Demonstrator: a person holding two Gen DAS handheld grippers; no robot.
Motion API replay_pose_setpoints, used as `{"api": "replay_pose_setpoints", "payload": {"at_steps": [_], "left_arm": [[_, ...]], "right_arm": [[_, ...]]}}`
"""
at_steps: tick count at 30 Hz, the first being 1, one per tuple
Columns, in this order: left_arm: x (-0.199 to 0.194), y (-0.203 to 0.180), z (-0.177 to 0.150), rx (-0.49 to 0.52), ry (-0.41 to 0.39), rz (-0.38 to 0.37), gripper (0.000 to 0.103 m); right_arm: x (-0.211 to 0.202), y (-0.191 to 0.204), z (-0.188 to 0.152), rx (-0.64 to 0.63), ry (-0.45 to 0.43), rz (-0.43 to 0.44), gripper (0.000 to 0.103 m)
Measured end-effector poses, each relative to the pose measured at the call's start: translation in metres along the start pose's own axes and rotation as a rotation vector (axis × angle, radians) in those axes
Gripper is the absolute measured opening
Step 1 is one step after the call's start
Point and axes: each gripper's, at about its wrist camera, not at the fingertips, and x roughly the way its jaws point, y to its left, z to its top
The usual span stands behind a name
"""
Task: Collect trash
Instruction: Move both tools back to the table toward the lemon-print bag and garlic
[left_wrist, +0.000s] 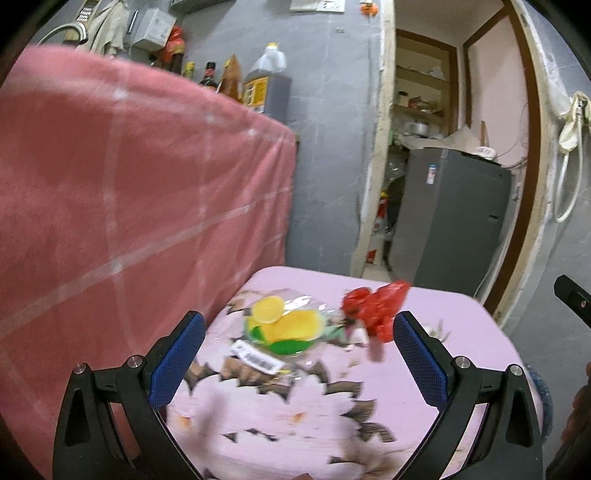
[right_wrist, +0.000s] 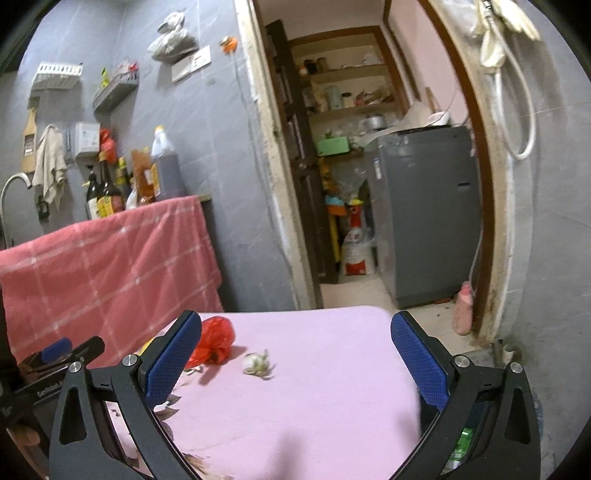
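Both views are lit by soft, fairly dim indoor light with a cool cast; the back room through the doorway (right_wrist: 354, 155) looks brighter and warmer. Shadows are faint: a soft dark patch falls on the pink tablecloth (right_wrist: 314, 387) near the bottom edge, and a small one lies beside the red bag (right_wrist: 216, 341). The fisheye lens bends the door frame and walls into curves, with black corners. The left view is smeared by motion blur, strongest on the red cloth (left_wrist: 129, 192) and the yellow packet (left_wrist: 284, 325). The right view is sharper. No strong glare.
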Motion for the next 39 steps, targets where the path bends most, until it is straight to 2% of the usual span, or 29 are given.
{"api": "replay_pose_setpoints", "payload": {"at_steps": [6, 15, 24, 28, 34, 39], "left_arm": [[0.019, 0.017, -0.003, 0.001, 0.052, 0.01, 0.099], [0.062, 0.028, -0.007, 0.016, 0.213, -0.013, 0.099], [0.089, 0.029, -0.009, 0.029, 0.333, -0.048, 0.099], [0.096, 0.026, -0.012, 0.053, 0.373, -0.04, 0.099], [0.105, 0.019, -0.014, 0.093, 0.417, -0.01, 0.098], [0.118, 0.019, -0.018, 0.099, 0.48, 0.016, 0.076]], "right_arm": [[0.028, 0.017, -0.006, -0.022, 0.045, 0.026, 0.103], [0.079, 0.026, -0.015, -0.037, 0.174, 0.021, 0.103], [0.135, 0.03, -0.026, -0.083, 0.401, 0.008, 0.103], [0.152, 0.036, -0.033, -0.104, 0.465, 0.006, 0.102], [0.168, 0.039, -0.041, -0.106, 0.551, 0.012, 0.093], [0.183, 0.045, -0.046, -0.117, 0.628, 0.015, 0.085]]}}
